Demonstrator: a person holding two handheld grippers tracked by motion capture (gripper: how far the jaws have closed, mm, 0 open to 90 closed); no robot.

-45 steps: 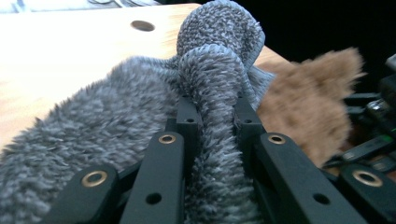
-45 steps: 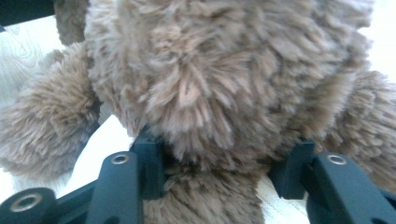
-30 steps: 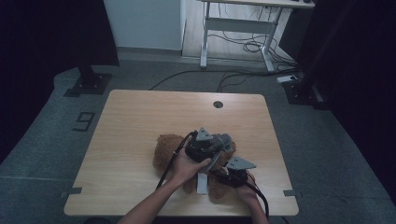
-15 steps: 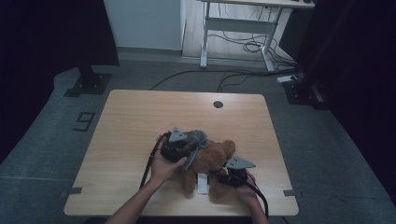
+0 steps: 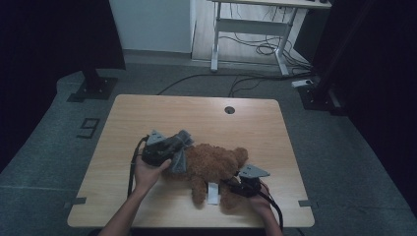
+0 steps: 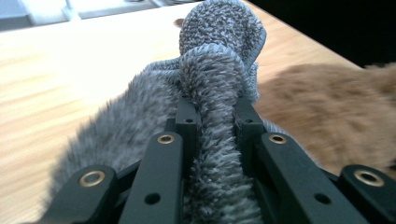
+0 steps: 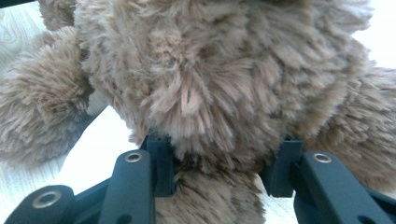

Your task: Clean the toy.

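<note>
A brown teddy bear (image 5: pixel 216 164) lies on the wooden table (image 5: pixel 196 113) near its front edge, with a white tag (image 5: pixel 212 194) by its legs. My left gripper (image 5: pixel 181 153) sits at the bear's left end, shut on a grey fuzzy cloth (image 5: pixel 178 158). In the left gripper view the grey cloth (image 6: pixel 215 84) is pinched between the jaws of the left gripper (image 6: pixel 215 109), with the bear (image 6: pixel 327 107) behind it on the right. My right gripper (image 5: pixel 232 185) is at the bear's lower right. In the right gripper view the right gripper (image 7: pixel 224 161) clamps the bear's fur (image 7: pixel 224 70).
A round cable hole (image 5: pixel 229 109) is set in the table's far side. Beyond the table stand a white desk frame (image 5: pixel 246 29) with loose cables on the floor, and black stand bases (image 5: pixel 93 88) at left and right. Dark curtains close both sides.
My left gripper has moved leftwards across the bear with the grey cloth in it, leaving more of the bear's body bare. The right gripper has stayed where it was.
</note>
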